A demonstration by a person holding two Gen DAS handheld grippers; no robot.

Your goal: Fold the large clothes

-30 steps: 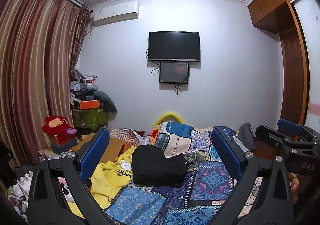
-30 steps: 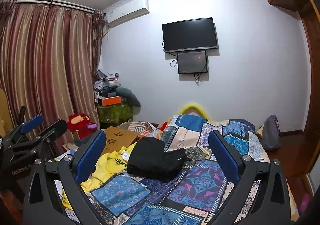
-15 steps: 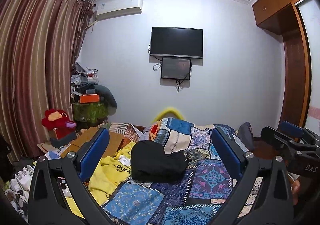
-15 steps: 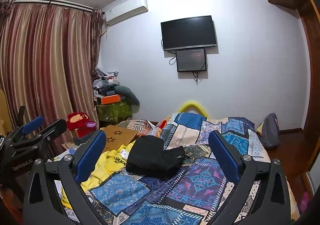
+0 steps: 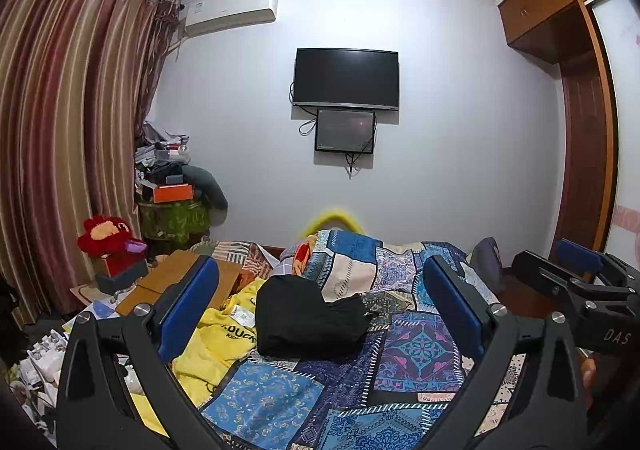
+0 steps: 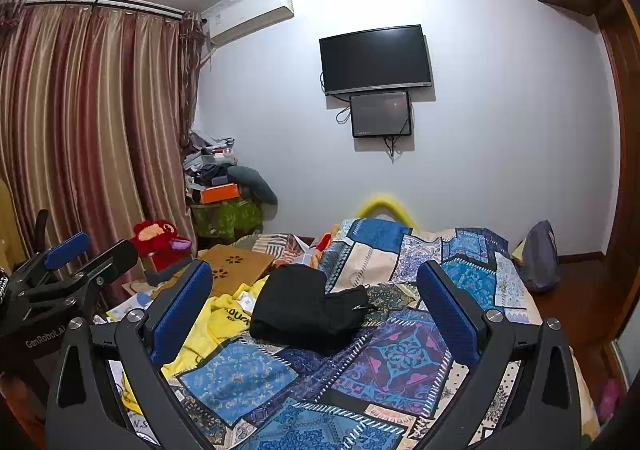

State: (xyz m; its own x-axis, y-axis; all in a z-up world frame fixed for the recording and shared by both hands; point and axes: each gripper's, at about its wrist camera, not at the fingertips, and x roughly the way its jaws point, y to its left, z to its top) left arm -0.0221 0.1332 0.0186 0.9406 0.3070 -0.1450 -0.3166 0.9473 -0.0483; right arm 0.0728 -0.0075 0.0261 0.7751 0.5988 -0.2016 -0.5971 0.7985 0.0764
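Both grippers, left (image 5: 320,306) and right (image 6: 314,302), stay wide open and empty, now tilted slightly higher; the black garment (image 5: 304,320) lies bunched mid-bed, the yellow one (image 5: 218,342) at the bed's left edge.

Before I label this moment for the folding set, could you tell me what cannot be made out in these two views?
- Black garment: bunched in both views, so its type and any folds are unclear.
- Yellow garment: partly under the black one and behind the right gripper; its print is cut off.
- Left gripper: open, and its frame hides the near edge of the patchwork bedspread.
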